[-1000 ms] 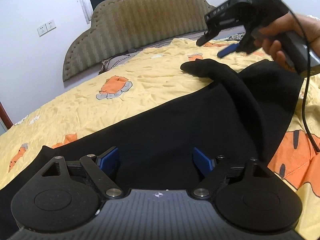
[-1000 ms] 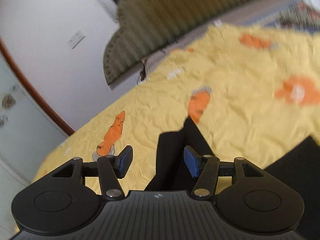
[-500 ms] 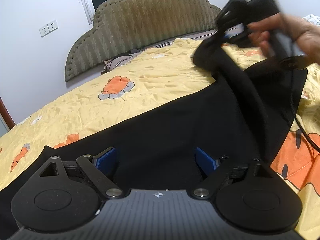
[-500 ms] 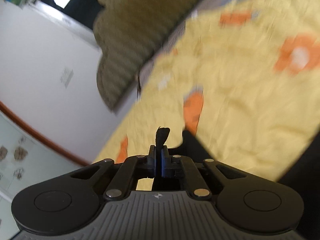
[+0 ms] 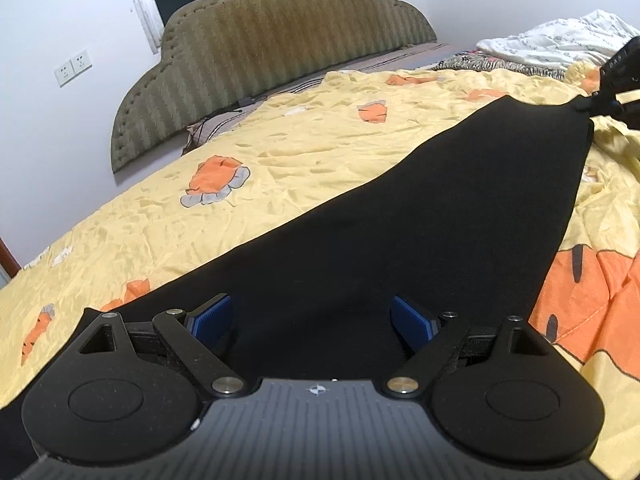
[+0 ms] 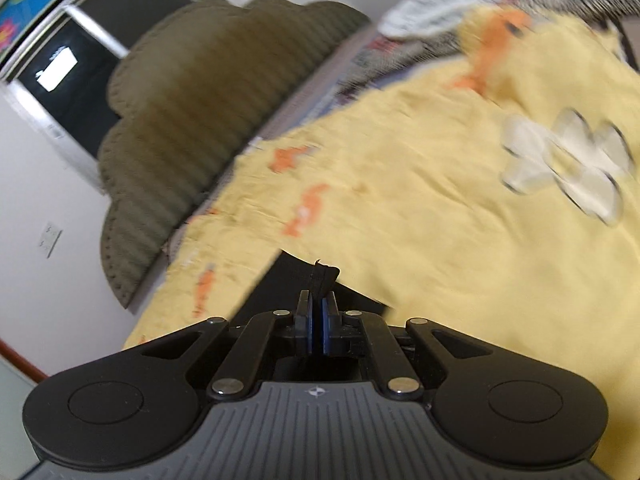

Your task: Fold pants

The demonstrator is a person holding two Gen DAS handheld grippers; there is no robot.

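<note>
Gripping the pants (image 5: 420,216) corner at two o'clock, the right gripper (image 6: 319,322) pinches cloth; the left gripper (image 5: 312,318) hovers spread wide.

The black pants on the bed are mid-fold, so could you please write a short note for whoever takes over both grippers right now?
Right gripper: shut on a corner of the black pants, pulling the fabric taut off to the right; its view is motion-blurred.
Left gripper: open, fingers apart over the near end of the pants, gripping nothing.
Pants: spread in a long flat strip across the yellow bedspread.
Done: far corner gripped and the fabric stretched smooth.
Left: probably close the left gripper on the near end, then bring the ends together and fold.
</note>
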